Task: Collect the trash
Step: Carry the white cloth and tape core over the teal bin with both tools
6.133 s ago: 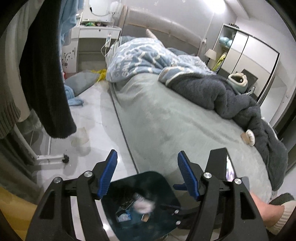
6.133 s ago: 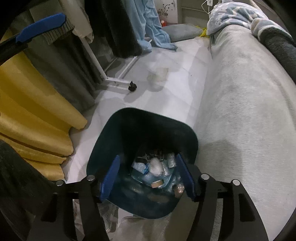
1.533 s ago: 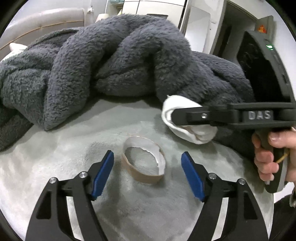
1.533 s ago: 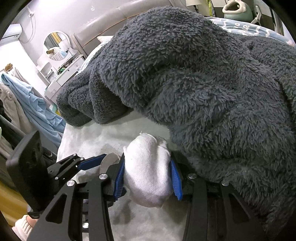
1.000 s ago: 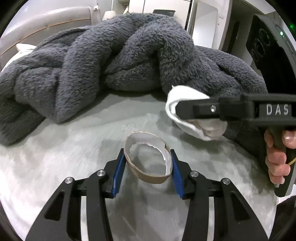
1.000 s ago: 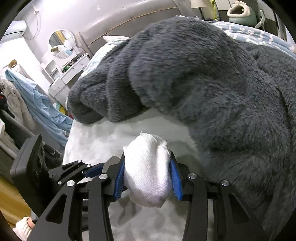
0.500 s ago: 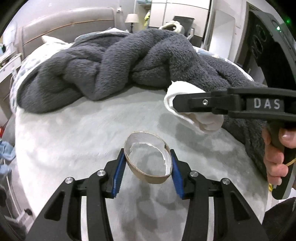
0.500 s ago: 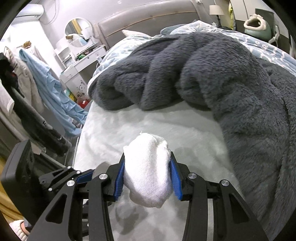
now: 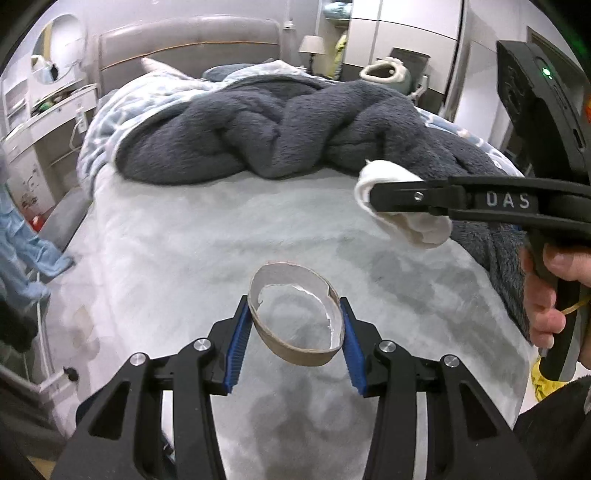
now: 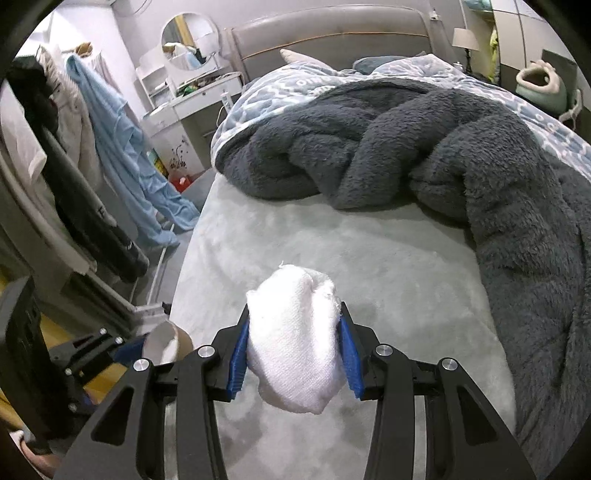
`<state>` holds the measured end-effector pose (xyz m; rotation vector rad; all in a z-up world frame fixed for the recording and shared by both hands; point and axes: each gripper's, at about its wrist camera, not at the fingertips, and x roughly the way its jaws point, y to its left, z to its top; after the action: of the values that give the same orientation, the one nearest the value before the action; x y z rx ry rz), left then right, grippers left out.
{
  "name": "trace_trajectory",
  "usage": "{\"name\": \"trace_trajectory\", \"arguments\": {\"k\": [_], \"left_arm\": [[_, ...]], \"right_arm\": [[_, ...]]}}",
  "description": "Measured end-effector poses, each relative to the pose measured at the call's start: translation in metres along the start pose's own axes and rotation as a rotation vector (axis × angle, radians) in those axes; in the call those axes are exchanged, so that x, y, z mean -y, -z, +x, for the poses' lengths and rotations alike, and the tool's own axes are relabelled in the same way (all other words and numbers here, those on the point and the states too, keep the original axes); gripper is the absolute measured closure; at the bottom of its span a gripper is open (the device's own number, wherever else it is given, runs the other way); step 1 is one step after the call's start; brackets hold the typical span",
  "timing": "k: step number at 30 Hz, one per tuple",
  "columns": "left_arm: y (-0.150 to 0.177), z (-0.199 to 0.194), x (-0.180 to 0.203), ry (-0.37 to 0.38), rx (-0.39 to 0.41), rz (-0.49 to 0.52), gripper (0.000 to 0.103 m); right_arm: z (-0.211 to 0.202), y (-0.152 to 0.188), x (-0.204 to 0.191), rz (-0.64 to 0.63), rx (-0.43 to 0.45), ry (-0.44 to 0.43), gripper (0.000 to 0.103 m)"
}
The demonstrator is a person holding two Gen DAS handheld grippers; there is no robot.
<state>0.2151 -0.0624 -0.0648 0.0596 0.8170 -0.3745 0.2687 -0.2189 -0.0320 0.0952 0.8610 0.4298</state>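
The left claw (image 9: 294, 334) is closed on a squashed cardboard ring (image 9: 295, 319), its blue pads pressing both sides and holding it in the air above the pale grey bed (image 9: 192, 236). To its right, the right claw (image 10: 293, 349) is clamped on a white wad of cloth (image 10: 293, 341), also held clear of the bed, the person's right hand (image 9: 550, 295) gripping the handle. Farther off, a dark grey fleece blanket (image 10: 424, 147) lies heaped across the bed, with a blue patterned duvet (image 10: 295, 88) behind it near the headboard (image 10: 332, 33).
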Motion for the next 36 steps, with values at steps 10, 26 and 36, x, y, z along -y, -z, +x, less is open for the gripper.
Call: {"name": "trace_trajectory", "arguments": {"k": [10,26,36], "left_arm": [[0.008,-0.029,-0.035,-0.056,0.026,-0.106,0.054],[0.039,-0.044,-0.106,-0.166,-0.051,-0.220,0.054],[0.068,-0.047,-0.139,-0.190,-0.136,-0.266,0.054]], "right_arm": [[-0.006,0.010,-0.029,-0.056,-0.022,-0.010,0.059],[0.019,0.024,-0.108,-0.182,-0.069,-0.057,0.059],[0.032,0.021,-0.149,-0.253,-0.084,-0.102,0.059]]}}
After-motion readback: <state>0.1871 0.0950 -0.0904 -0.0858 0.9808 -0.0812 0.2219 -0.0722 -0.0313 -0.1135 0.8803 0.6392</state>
